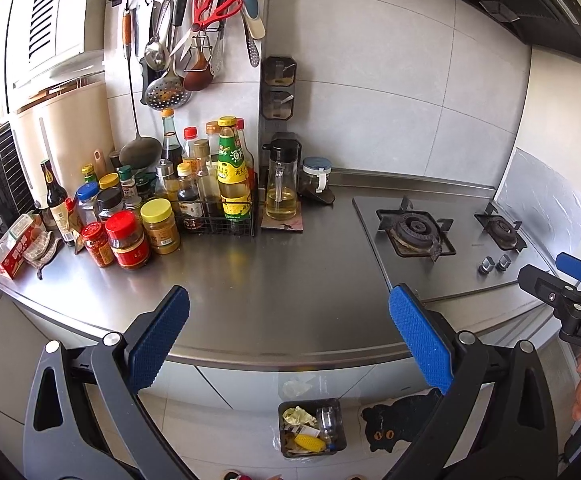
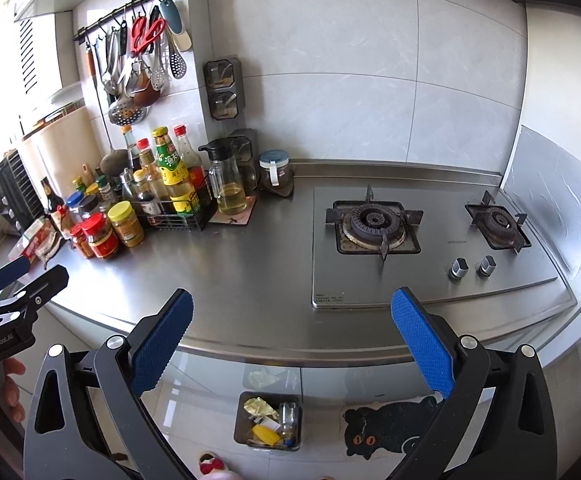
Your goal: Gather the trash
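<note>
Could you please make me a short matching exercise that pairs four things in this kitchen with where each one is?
Things:
1. scissors
2. bin
3. oil jug
4. cat mat

Places:
A. on the floor, right of the bin
B. hanging from the wall rail
C. on the counter, right of the wire basket
D. on the floor below the counter edge, holding trash

Pairs: 1-B, 2-D, 3-C, 4-A
</note>
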`<state>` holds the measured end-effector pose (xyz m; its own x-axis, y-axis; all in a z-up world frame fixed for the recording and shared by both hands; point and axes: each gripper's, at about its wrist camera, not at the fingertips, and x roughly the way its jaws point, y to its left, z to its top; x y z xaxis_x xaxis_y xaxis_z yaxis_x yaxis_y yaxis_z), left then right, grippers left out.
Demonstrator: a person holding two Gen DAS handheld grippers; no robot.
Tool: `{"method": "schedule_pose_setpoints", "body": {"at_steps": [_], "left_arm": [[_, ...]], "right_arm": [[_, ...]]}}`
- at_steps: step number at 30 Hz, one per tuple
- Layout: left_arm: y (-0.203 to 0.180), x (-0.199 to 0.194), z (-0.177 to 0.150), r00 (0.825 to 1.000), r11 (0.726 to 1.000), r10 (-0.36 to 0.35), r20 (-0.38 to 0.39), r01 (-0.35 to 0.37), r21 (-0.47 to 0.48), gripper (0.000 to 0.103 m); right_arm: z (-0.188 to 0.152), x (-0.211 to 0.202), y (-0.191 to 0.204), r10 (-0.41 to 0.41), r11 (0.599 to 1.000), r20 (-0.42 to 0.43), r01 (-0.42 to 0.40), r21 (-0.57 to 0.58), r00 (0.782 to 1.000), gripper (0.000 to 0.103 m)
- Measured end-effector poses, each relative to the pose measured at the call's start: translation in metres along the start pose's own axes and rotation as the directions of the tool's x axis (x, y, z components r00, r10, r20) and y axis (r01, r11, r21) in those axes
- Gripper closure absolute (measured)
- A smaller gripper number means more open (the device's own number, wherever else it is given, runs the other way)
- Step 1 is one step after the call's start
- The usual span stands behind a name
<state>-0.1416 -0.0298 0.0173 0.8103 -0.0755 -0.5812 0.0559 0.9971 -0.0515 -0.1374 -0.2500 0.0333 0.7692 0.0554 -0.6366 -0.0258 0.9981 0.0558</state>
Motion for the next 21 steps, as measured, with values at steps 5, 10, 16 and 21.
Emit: {"method": "schedule_pose_setpoints", "body": {"at_steps": [5, 10, 16, 21], "left_arm": [[-0.003, 0.000, -0.001, 1.000, 1.000, -0.017, -0.003, 0.017, 0.000, 0.008], [-0.005, -0.001, 0.000, 1.000, 1.000, -0.023, -0.001, 0.023, 0.005, 0.008], [-0.007, -0.003, 0.000, 1.000, 1.000, -0.024, 0.005, 0.024, 0.007, 0.008], [-0.006, -0.003, 0.000, 1.000, 1.000, -0.024, 0.007, 0.024, 0.004, 0.008]], "right_arm": [[0.000, 0.000, 0.008, 0.005, 1.000, -0.005, -0.006, -0.023, 1.000, 0.003], [0.002, 0.000, 0.013, 0.004, 0.999, -0.004, -0.004, -0.033, 1.000, 0.003], [0.003, -0.001, 0.016, 0.003, 0.999, -0.003, -0.003, -0.037, 1.000, 0.003], [0.003, -0.001, 0.017, 0.003, 0.999, -0.002, -0.003, -0.038, 1.000, 0.003]]}}
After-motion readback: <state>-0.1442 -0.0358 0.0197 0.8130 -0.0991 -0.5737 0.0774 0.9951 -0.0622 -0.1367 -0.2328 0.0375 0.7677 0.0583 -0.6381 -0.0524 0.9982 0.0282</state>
